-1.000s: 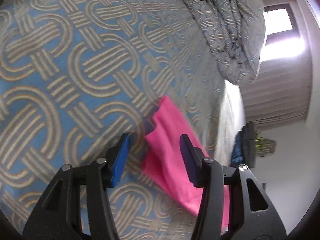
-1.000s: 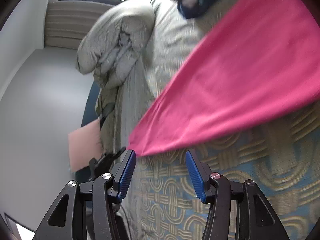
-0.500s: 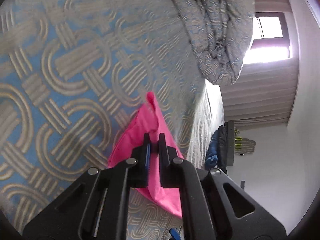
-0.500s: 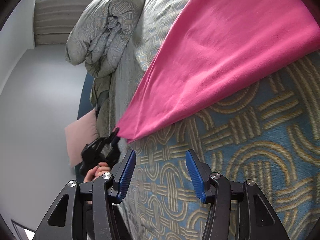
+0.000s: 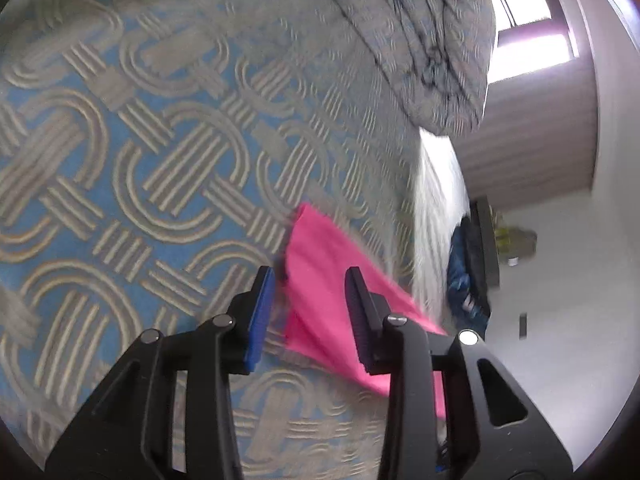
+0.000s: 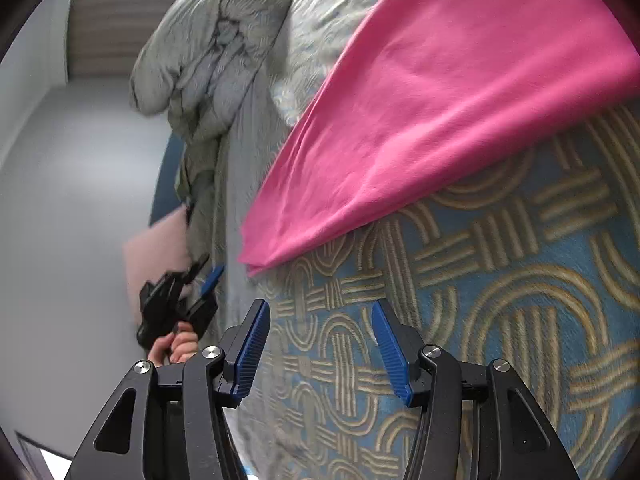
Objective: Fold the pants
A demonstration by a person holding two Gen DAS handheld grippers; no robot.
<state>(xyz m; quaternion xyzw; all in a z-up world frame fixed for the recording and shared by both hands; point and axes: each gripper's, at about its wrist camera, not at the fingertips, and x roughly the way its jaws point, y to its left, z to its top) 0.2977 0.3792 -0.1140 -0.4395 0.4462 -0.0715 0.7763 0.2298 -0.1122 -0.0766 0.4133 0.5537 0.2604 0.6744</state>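
Left wrist view – left tool (image 5: 310,304) tilted down, just opened over pink pants (image 5: 320,276)

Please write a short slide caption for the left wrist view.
Open left hand-held gripper over a corner of the pink pants on the patterned bedspread.

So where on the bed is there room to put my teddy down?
The bare bedspread below the pink pants, beside the right tongs, is free. It is crowded by the bunched duvet at the bed's edge.
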